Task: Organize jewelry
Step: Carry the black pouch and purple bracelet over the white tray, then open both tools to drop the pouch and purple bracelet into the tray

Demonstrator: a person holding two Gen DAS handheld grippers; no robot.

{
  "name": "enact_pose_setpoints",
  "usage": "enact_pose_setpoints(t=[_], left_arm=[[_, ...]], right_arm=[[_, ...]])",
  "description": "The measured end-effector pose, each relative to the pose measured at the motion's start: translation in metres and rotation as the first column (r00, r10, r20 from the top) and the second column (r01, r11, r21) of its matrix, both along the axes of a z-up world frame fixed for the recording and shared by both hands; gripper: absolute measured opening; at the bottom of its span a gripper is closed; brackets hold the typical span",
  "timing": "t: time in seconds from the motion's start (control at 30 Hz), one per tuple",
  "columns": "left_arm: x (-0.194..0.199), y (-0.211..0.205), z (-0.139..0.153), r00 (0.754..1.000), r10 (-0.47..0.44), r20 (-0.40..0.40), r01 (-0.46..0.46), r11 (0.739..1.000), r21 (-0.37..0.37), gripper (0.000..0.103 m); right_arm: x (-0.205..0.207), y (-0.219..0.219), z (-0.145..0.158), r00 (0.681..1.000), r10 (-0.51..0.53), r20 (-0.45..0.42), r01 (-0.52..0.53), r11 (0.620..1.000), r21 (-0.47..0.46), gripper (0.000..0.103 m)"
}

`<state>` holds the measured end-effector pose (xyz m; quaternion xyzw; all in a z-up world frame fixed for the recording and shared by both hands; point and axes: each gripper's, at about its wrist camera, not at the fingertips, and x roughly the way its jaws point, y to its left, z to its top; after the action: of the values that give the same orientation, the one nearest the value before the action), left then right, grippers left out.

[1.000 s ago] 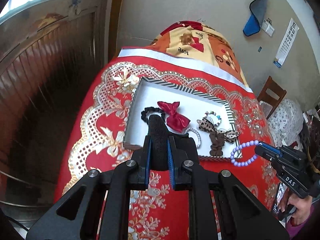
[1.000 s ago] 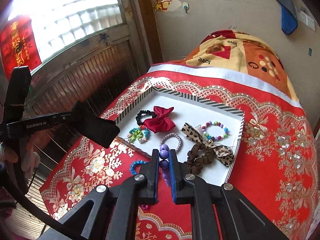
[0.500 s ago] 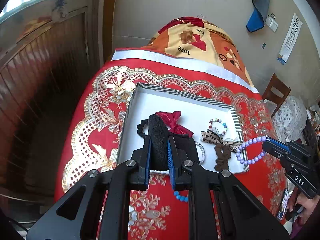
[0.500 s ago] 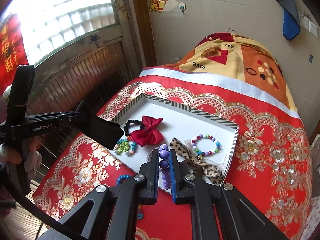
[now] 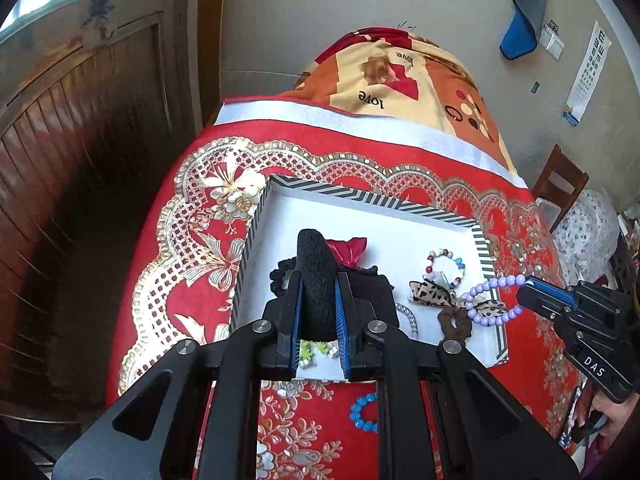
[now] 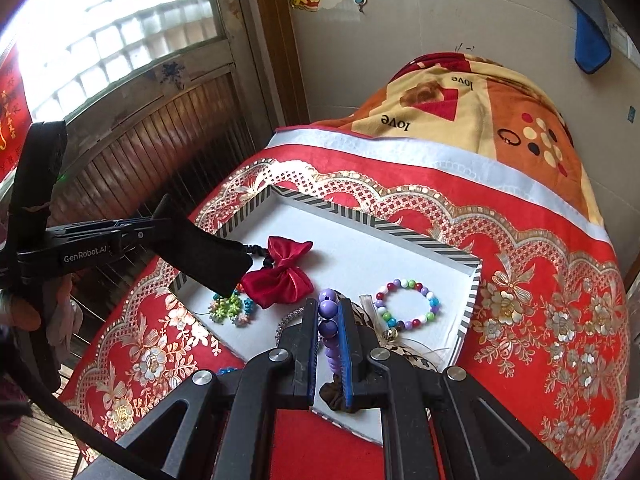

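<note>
A white tray with a striped rim (image 5: 360, 196) (image 6: 380, 224) lies on the red cloth. In it are a red bow (image 6: 280, 276), a multicolour bead bracelet (image 6: 408, 304) (image 5: 446, 266), a leopard bow scrunchie (image 5: 432, 296), a green bead piece (image 6: 226, 308) and a silver bangle (image 5: 408, 314). My left gripper (image 5: 318, 292) is shut on a black fuzzy pouch (image 5: 316, 276) (image 6: 208, 256) held above the tray's near left. My right gripper (image 6: 329, 320) is shut on a purple bead bracelet (image 6: 329, 312) (image 5: 492, 300) above the tray's near right.
A blue bead bracelet (image 5: 364, 412) lies on the red embroidered cloth (image 5: 192, 248) in front of the tray. A patterned blanket (image 6: 480, 104) covers the far end. A wooden panelled wall (image 5: 80, 128) is on the left, a chair (image 5: 560, 188) on the right.
Both grippers have moved forward over the tray with their loads still held. The blue bracelet on the cloth has come into view below the left gripper.
</note>
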<state>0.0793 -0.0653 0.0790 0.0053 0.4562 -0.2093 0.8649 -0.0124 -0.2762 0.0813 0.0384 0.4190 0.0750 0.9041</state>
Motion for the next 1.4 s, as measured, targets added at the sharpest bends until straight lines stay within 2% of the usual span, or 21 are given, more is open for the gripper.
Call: enact_pose_setpoints(t=[0.37, 0.73, 1.17, 1.4], left_arm=[[0.019, -0.005, -0.009, 1.000, 0.018, -0.023, -0.018, 1.000, 0.002, 0.014], [0.056, -0.028, -0.019, 0.998, 0.039, -0.043, -0.040, 0.999, -0.012, 0.014], [0.099, -0.056, -0.049, 0.996, 0.064, -0.064, -0.062, 0.997, 0.044, 0.013], [0.117, -0.058, -0.069, 0.991, 0.100, -0.087, -0.094, 0.993, 0.064, 0.014]], right_arm=[[0.021, 0.000, -0.007, 1.000, 0.017, -0.017, -0.017, 1.000, 0.003, 0.008], [0.058, -0.006, -0.014, 0.999, 0.022, -0.024, -0.021, 1.000, 0.018, 0.008], [0.104, -0.014, -0.051, 0.997, 0.000, -0.080, 0.011, 0.991, 0.131, 0.009], [0.127, -0.045, -0.085, 0.983, -0.073, -0.167, 0.097, 0.986, 0.138, 0.008]])
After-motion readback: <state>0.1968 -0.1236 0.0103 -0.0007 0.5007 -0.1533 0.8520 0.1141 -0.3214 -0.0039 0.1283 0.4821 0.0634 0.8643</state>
